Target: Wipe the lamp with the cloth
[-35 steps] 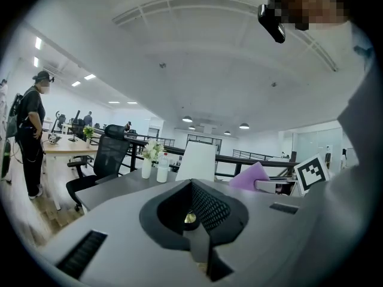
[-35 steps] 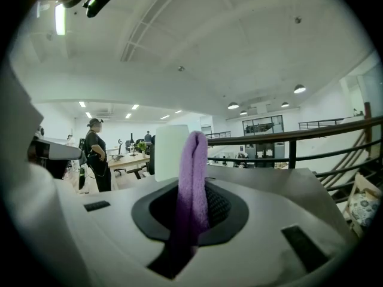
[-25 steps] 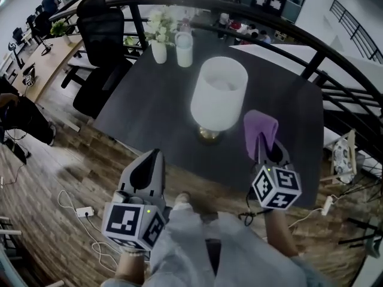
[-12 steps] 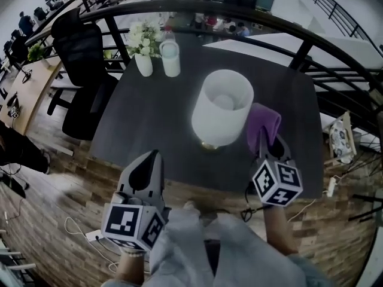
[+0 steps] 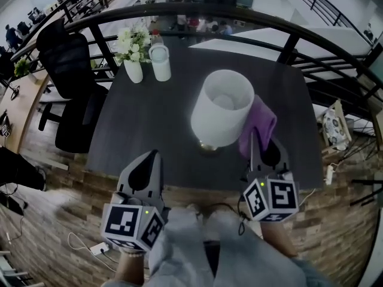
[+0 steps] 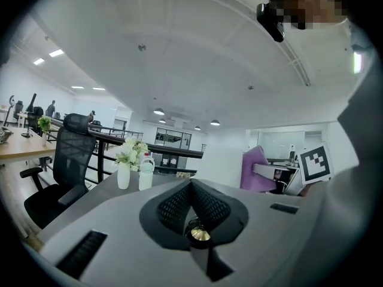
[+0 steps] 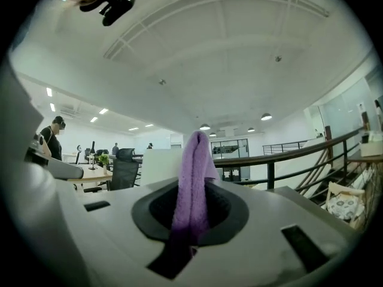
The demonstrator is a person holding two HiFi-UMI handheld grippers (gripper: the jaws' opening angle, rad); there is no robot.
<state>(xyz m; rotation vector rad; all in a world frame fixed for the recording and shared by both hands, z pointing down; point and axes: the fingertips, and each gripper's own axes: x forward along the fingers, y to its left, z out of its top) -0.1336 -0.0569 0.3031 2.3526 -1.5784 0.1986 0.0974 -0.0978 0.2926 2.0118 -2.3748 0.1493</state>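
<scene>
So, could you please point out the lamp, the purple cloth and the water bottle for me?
lamp (image 5: 213, 126): head view, on the outer side of its white shade.
purple cloth (image 5: 260, 122): head view, on the fold beside the shade.
water bottle (image 5: 161, 66): head view, on its body.

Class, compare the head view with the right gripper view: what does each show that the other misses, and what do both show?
Only the head view shows the dark table, the lamp's gold base, the vase of flowers and the bottle. Only the right gripper view shows the ceiling lights overhead. Both views show the purple cloth pinched in the right tool, the white lamp shade next to it, and the railing.
</scene>
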